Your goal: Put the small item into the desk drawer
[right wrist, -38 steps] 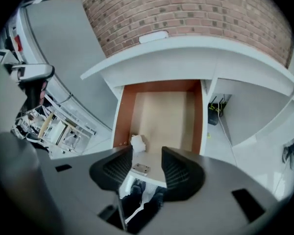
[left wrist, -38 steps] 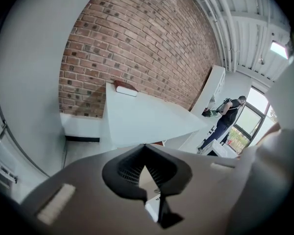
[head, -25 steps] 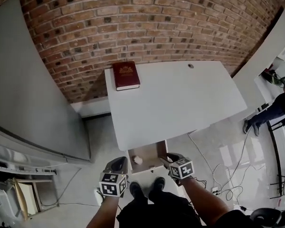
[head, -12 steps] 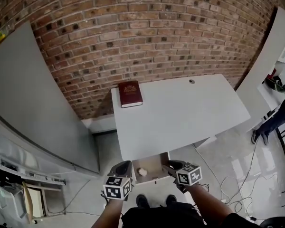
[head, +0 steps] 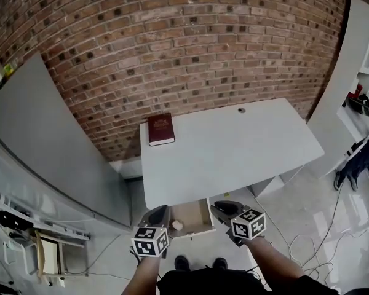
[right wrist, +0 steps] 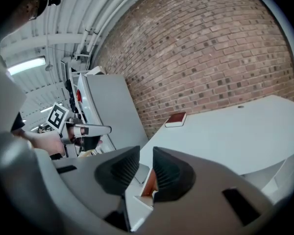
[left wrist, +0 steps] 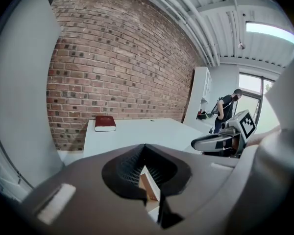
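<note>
Although small in view, the small item (head: 177,225) lies inside the open drawer (head: 194,215) under the table (head: 234,146). It looks pale and crumpled, probably light and soft, best pinched across its middle. The left gripper (head: 160,211) is closed and empty. The right gripper (head: 218,207) has just been closing to a narrow gap, with nothing between its jaws.

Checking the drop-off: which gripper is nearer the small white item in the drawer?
Left. The left gripper is just left of the small white item in the drawer. The right gripper is past the drawer's right edge; its empty jaws have just been closing.
</note>
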Tool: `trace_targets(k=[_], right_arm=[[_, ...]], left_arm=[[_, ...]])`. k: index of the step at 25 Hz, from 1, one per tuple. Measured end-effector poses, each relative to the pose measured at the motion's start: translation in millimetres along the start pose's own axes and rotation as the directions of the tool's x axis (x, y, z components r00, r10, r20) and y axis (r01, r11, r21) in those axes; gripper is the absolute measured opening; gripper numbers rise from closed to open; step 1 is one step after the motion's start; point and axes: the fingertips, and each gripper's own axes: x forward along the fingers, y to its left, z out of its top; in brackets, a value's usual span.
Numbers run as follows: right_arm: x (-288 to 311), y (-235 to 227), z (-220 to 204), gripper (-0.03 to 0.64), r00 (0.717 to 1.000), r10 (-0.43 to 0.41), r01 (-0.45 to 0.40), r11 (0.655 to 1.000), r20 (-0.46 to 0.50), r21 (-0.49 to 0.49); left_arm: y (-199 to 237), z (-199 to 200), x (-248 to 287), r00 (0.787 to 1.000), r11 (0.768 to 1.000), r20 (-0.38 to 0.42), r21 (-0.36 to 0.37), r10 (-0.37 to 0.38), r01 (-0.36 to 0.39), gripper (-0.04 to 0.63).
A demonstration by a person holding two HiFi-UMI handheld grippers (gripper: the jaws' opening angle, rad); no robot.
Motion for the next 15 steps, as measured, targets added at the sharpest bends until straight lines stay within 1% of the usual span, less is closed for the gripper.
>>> trace_targets(k=[4, 9, 12, 15], right_arm=[[-35, -2, 16, 0.070, 0.998, 0.023, -0.022, 1.000, 0.067, -0.013], [-72, 7, 45, 0.036, 0.985, 0.072, -0.070, 0.997, 0.157, -0.016], [-89, 8, 62, 0.028, 0.978, 0.075, -0.068, 0.997, 0.193, -0.045], [-101, 12, 71, 0.021, 0.971, 0.074, -0.060, 0.996, 0.225, -0.066]], left_arm=[[-35, 12, -1, 0.999, 1.000, 0.036, -0.009, 0.029, -0.029, 0.005], [-67, 25, -6, 0.997, 0.999, 0.060, 0.013, 0.040, -0.041, 0.005], [-76, 32, -9, 0.997, 0.999, 0.067, 0.029, 0.043, -0.045, 0.005], [-75, 42, -17, 0.995, 0.998, 0.086, 0.044, 0.043, -0.047, 0.005]])
